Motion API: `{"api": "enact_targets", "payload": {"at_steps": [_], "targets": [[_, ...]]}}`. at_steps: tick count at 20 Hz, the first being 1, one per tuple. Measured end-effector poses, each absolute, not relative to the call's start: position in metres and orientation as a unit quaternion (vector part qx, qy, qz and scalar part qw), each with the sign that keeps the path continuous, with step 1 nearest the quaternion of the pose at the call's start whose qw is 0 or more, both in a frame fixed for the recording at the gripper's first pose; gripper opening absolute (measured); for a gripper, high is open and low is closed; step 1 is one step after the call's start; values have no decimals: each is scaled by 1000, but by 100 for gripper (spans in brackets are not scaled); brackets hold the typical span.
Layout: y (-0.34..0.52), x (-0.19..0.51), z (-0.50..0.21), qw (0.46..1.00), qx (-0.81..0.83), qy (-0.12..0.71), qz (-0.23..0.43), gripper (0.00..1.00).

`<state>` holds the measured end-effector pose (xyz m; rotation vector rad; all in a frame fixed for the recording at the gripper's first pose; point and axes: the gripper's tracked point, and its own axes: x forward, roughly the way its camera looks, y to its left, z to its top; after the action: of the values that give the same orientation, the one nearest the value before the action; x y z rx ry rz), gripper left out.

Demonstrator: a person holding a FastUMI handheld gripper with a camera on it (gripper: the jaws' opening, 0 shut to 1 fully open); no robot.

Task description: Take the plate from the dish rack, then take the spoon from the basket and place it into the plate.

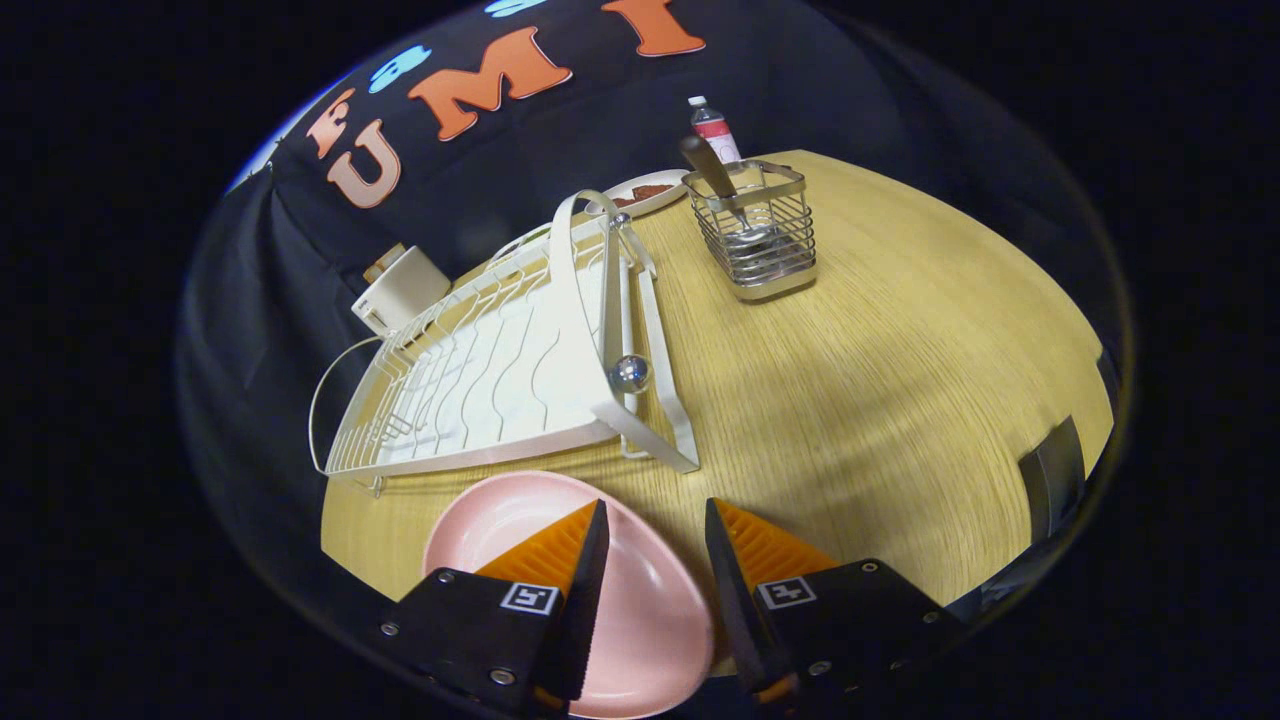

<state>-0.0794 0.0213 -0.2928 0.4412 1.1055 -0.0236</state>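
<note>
The tool [655, 520] hangs open, gripping nothing, over the round pink plate [640, 620] on the wooden counter [900, 380] at bottom centre, while the metal spoon [712, 172] stands in the wire basket [765, 245] upper right of the white dish rack [500, 370].

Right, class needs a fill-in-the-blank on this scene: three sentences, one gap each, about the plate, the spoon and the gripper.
1. The pink plate lies on the wooden ____, just before the dish rack.
2. The spoon stands in the wire ____.
3. The gripper is ____, with one finger over the plate.

Missing words: table; basket; open
</note>
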Motion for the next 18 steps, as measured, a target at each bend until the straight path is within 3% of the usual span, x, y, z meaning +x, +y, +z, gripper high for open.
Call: {"api": "enact_targets", "payload": {"at_steps": [9,18], "targets": [[-9,-55,-260,871,171,460,-27,59],[-69,-2,-216,920,109,368,-76,69]]}}
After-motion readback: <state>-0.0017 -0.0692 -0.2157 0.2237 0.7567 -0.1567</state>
